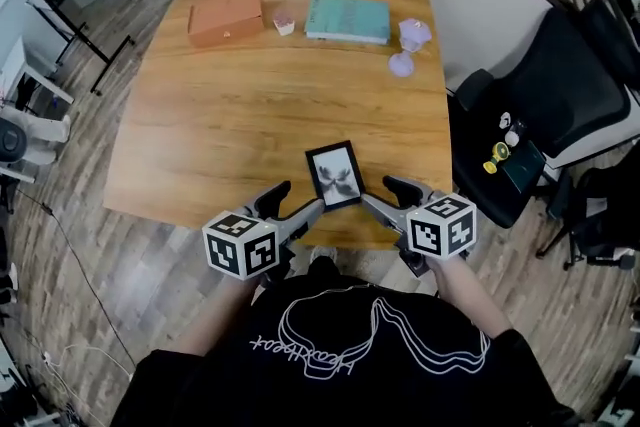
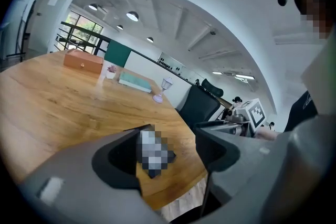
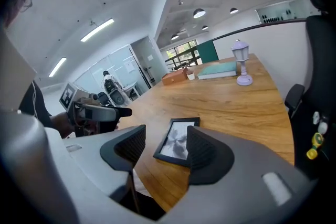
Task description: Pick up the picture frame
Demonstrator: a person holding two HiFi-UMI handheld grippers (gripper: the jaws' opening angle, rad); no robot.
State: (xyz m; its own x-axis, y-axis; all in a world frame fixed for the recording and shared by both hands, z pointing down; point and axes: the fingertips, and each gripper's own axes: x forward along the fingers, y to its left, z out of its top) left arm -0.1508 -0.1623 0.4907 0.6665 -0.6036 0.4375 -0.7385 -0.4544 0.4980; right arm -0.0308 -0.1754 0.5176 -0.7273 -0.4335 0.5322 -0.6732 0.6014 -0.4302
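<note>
Now the left gripper and right gripper both hover with jaws spread apart and empty, the picture frame lying flat on the table just ahead of their fingertips.

Orange box, teal book and lilac lamp stand on the table.

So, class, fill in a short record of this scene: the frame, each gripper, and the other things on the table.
frame: picture frame lies flat by the table's near edge
left gripper: open, by the frame's left side, not holding
right gripper: open, by its right side, not holding
far edge: brown box, teal book, lilac lamp
</note>
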